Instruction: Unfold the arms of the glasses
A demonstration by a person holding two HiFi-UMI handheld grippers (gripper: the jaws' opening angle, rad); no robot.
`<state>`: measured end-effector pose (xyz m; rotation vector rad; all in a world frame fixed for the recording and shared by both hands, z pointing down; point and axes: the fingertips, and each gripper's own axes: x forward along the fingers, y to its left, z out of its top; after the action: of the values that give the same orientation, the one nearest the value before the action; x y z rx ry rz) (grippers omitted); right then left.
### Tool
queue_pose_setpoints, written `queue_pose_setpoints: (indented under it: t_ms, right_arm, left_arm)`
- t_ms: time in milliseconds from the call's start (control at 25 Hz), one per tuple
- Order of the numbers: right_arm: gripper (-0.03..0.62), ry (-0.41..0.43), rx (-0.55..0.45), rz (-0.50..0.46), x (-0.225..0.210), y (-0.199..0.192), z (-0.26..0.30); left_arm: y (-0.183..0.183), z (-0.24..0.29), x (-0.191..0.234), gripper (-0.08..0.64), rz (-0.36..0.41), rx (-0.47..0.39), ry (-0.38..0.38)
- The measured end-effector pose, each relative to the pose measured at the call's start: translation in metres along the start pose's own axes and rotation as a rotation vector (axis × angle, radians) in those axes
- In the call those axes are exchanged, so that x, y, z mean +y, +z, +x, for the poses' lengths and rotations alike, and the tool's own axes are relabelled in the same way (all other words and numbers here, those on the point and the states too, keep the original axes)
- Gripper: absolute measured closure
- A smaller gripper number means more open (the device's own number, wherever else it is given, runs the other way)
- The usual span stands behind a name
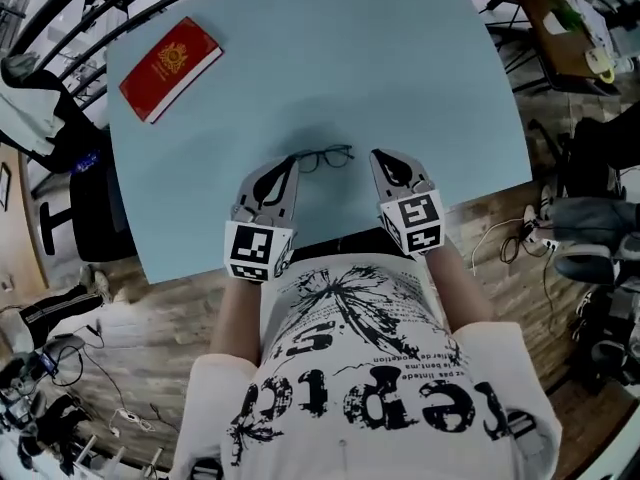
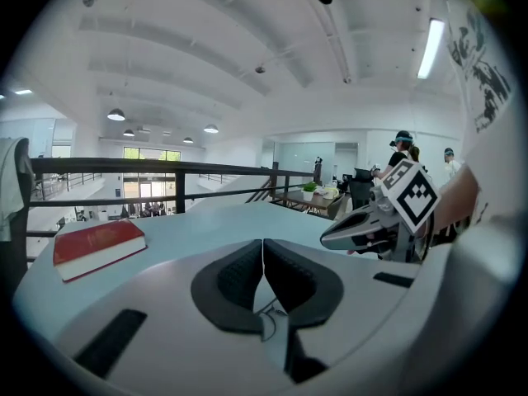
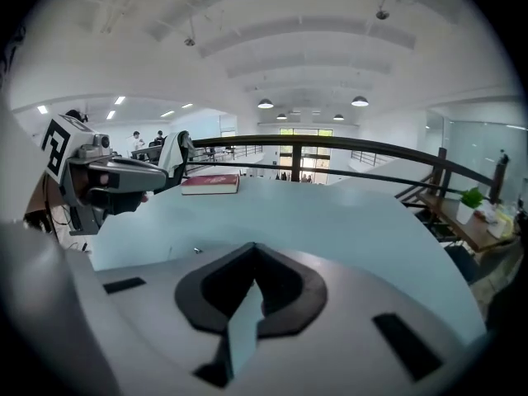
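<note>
I had both claws low over the near edge of the pale blue table (image 1: 400, 68). The glasses (image 1: 325, 157) lay there between the two tips, well clear of everything else. The left gripper (image 1: 289, 164) had its pads pressed together on nothing, with its tip just beside the left end of the frame. I could not tell whether it touched. The right gripper (image 1: 381, 158) was likewise closed and empty, and it stood a little apart from the frame's right end. I could not make out how the arms of the glasses sat. A red book (image 1: 171, 69) lay far off at the table's back left corner. A black railing (image 2: 165, 167) ran behind the table. Cables (image 1: 510, 236) trailed over the wooden floor (image 1: 190, 308) to my right.
</note>
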<state>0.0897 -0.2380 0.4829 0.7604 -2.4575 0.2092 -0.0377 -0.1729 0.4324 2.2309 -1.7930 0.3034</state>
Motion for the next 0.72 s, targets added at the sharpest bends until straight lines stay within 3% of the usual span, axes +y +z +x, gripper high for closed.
queue_pose_setpoints:
  t_ms: [360,720]
  right_arm:
    - [0.581,0.201,0.058,-0.115,-0.014,0.003,0.035]
    - [0.574,0.494,0.324,-0.512,0.001,-0.041,0.069]
  left_arm:
    - [-0.003,0.014,0.007,0.54,-0.081,-0.023,0.147]
    - [-0.022,0.019,-0.002,0.54,-0.098,-0.056,0.201]
